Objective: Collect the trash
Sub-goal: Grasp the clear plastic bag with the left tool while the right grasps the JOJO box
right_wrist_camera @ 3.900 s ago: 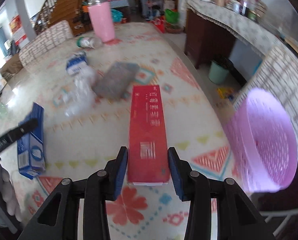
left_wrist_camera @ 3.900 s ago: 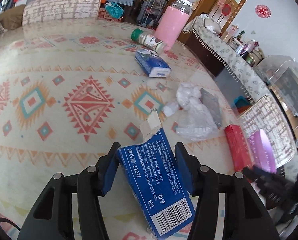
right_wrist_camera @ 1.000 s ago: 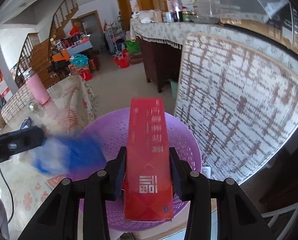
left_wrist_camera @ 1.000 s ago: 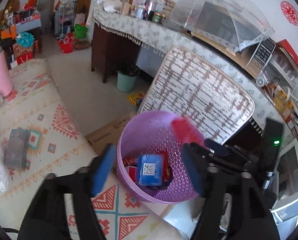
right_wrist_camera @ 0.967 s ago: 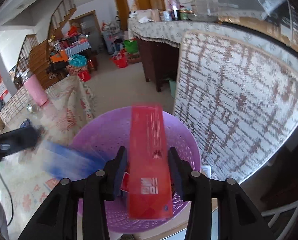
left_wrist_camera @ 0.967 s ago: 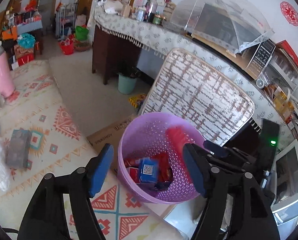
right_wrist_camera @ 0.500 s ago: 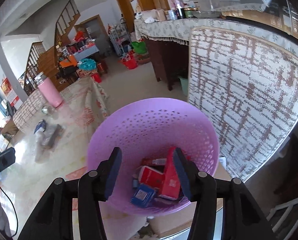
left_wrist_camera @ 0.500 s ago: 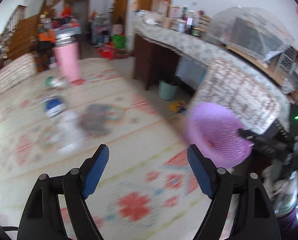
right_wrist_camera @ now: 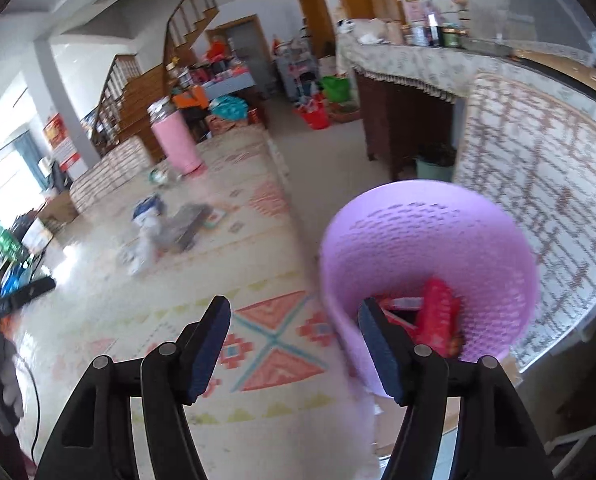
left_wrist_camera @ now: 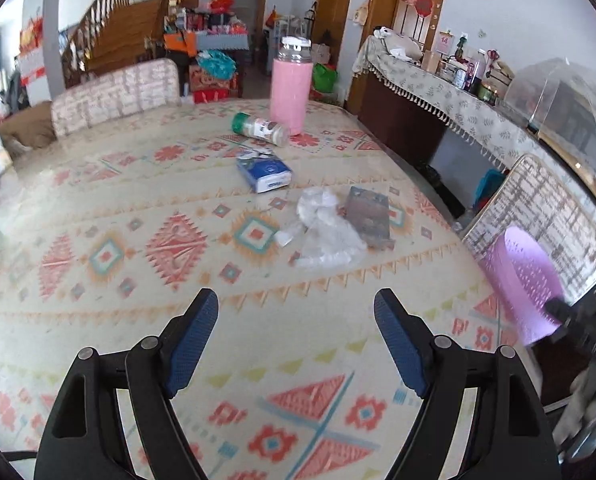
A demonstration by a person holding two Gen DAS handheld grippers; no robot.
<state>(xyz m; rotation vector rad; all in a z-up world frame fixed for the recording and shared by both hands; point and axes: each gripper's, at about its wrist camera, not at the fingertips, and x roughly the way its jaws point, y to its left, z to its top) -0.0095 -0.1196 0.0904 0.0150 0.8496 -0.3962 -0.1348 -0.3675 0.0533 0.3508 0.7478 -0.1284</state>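
The left gripper (left_wrist_camera: 296, 336) is held wide and empty toward the far plastic bag (left_wrist_camera: 326, 236); the right gripper (right_wrist_camera: 294, 344), empty, is opening beside the purple basket (right_wrist_camera: 426, 240).

The bench (left_wrist_camera: 98, 208) cloth is cream with coral-and-teal diamonds. At twelve o'clock stands a pink flask (left_wrist_camera: 289, 92); at four o'clock a lilac perforated basket (left_wrist_camera: 526, 280) — red cartons (right_wrist_camera: 438, 312) inside — and a blue-white packet (left_wrist_camera: 264, 170).

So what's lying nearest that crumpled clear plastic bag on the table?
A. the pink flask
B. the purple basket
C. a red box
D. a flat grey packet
D: the flat grey packet lies right beside the plastic bag; the pink flask stands far back.
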